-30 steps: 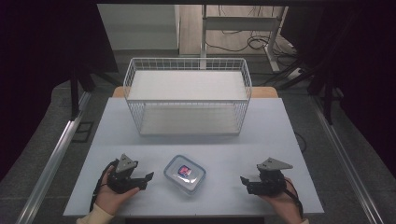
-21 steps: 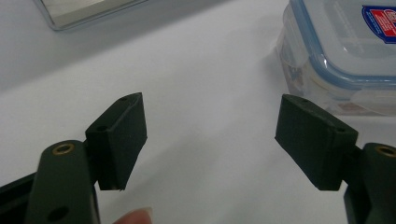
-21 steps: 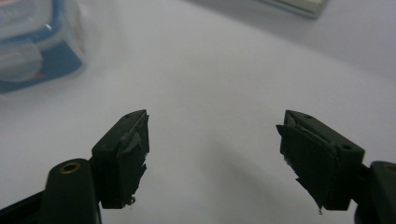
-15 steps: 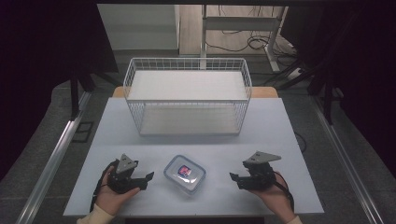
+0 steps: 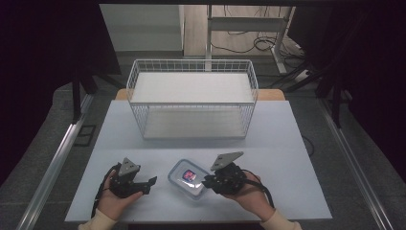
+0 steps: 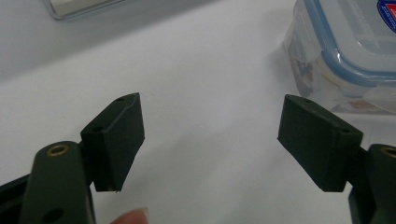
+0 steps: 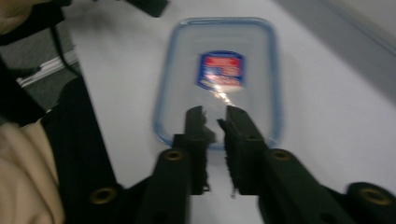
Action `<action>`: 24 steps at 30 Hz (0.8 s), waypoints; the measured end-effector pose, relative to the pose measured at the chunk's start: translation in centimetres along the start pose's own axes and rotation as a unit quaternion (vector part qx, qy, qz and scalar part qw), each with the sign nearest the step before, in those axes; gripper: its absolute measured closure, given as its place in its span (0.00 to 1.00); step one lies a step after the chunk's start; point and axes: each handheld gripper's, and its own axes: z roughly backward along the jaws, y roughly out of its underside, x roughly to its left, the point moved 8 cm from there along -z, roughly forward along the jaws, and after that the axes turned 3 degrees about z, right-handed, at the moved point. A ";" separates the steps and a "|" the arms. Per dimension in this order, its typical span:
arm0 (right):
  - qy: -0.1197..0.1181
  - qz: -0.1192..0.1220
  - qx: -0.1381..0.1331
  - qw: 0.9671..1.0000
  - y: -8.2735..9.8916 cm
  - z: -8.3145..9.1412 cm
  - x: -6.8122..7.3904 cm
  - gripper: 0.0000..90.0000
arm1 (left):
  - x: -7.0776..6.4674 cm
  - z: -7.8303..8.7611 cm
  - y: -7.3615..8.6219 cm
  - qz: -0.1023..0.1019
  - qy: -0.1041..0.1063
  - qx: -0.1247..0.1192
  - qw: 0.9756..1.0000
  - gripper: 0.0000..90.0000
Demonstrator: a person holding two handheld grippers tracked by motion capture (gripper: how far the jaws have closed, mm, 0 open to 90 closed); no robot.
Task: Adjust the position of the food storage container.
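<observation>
A clear plastic container point(image 5: 189, 178) with a blue-rimmed lid and a red-and-blue label sits near the table's front edge between my two grippers. My left gripper point(image 5: 149, 184) rests just left of it. Its jaws have just been opening and stand open with nothing between them point(image 6: 210, 135), and the container point(image 6: 345, 51) lies ahead to their right. My right gripper point(image 5: 206, 182) is at the container's right end. Its jaws have just been closing. They hover over the lid's near edge point(image 7: 215, 119), shut to a narrow slit with nothing seen between them.
A white wire basket point(image 5: 191, 64) stands at the back middle of the pale table point(image 5: 287, 134), its floor bare. Dark floor, a metal rail and cables surround the table. Open tabletop lies between the basket and the container.
My right gripper has moved left from the table's right side up to the container, and its jaws have come together. The left hand has kept its place.
</observation>
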 end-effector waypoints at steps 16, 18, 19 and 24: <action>-0.050 0.058 0.051 0.996 0.9 -5.1 4.6 0.99 | 0.3 0.0 0.0 0.004 -0.007 -0.003 1.000 0.21; -0.052 0.059 0.053 0.996 1.0 -5.4 4.6 0.99 | 0.3 0.0 0.0 0.004 -0.007 -0.002 1.000 0.21; -0.050 0.059 0.053 0.996 1.0 -5.4 4.6 0.99 | 0.4 0.0 0.0 0.004 -0.007 -0.002 1.000 0.21; -0.028 0.066 0.056 0.996 1.2 -5.2 4.2 0.99 | 0.4 0.0 0.0 0.004 -0.008 -0.003 1.000 0.21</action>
